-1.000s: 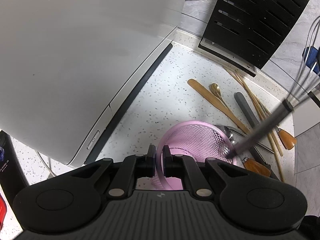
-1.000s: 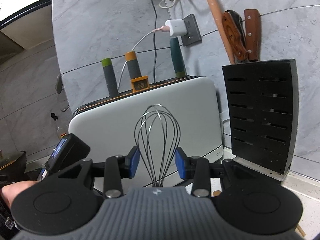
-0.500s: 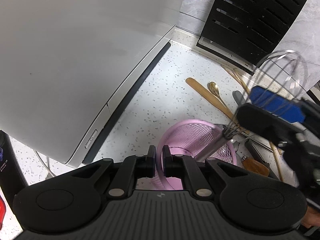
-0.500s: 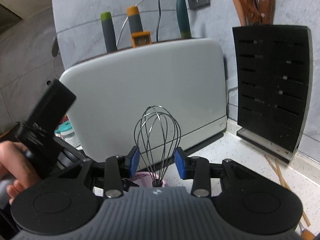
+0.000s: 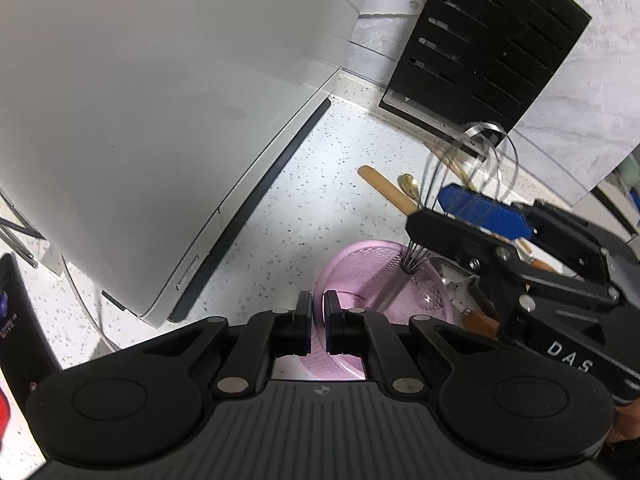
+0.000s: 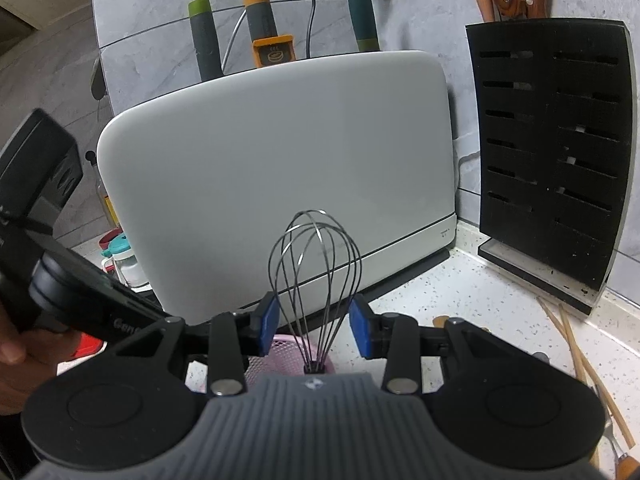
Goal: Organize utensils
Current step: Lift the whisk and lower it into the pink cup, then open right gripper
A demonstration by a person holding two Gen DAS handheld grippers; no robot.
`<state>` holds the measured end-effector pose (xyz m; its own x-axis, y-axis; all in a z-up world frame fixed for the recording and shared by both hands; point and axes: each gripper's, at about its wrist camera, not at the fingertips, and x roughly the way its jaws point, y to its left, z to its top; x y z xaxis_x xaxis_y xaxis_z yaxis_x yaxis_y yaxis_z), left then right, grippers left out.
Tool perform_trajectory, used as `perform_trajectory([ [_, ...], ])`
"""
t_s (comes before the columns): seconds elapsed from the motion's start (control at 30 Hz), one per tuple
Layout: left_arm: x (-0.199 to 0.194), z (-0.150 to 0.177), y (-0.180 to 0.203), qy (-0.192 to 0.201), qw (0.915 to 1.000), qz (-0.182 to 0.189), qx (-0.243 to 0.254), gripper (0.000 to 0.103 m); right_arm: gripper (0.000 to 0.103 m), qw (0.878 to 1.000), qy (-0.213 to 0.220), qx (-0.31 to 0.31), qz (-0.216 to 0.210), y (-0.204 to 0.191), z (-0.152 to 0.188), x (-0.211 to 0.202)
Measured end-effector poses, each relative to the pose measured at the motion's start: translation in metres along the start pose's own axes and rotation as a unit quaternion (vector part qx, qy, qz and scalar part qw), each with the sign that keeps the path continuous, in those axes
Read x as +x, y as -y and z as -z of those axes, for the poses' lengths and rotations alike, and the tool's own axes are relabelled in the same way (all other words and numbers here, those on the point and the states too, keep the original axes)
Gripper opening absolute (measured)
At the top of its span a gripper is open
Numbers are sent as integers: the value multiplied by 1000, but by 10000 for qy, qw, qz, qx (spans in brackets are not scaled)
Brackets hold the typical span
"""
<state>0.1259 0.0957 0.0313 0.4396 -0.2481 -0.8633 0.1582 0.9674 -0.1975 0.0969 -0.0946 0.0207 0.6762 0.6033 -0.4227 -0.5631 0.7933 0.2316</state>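
Observation:
A pink mesh holder (image 5: 360,264) stands on the speckled counter, and my left gripper (image 5: 318,320) is shut on its near rim. My right gripper (image 6: 316,330) is shut on a wire whisk (image 6: 316,264), its blue pads pressing the wire loops from both sides. The whisk stands nearly upright, loops up, with its metal handle (image 5: 394,290) down inside the holder (image 6: 280,350). In the left wrist view the right gripper (image 5: 430,210) reaches in from the right, over the holder's far rim.
A large white appliance (image 5: 160,120) stands to the left and a black knife block (image 5: 480,48) at the back right. A wooden spatula (image 5: 384,188), a gold spoon (image 5: 410,184), chopsticks (image 6: 576,344) and a wooden-handled knife (image 5: 480,322) lie beside the holder.
My right gripper has come down and towards the holder with the whisk, whose handle has slid deeper into the pink holder and stands more upright. The left gripper has kept still on the rim.

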Motion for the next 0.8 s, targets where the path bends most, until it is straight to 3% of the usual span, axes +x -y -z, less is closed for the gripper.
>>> perform_trajectory([
  [0.53,2,0,3,63,9999,-46,67,5,42,9991,-268,215,-257,3,6,18],
  [0.8,2,0,2,65,9999,-46,84,5,47,9992,-179,163,-322,8,4,-1],
])
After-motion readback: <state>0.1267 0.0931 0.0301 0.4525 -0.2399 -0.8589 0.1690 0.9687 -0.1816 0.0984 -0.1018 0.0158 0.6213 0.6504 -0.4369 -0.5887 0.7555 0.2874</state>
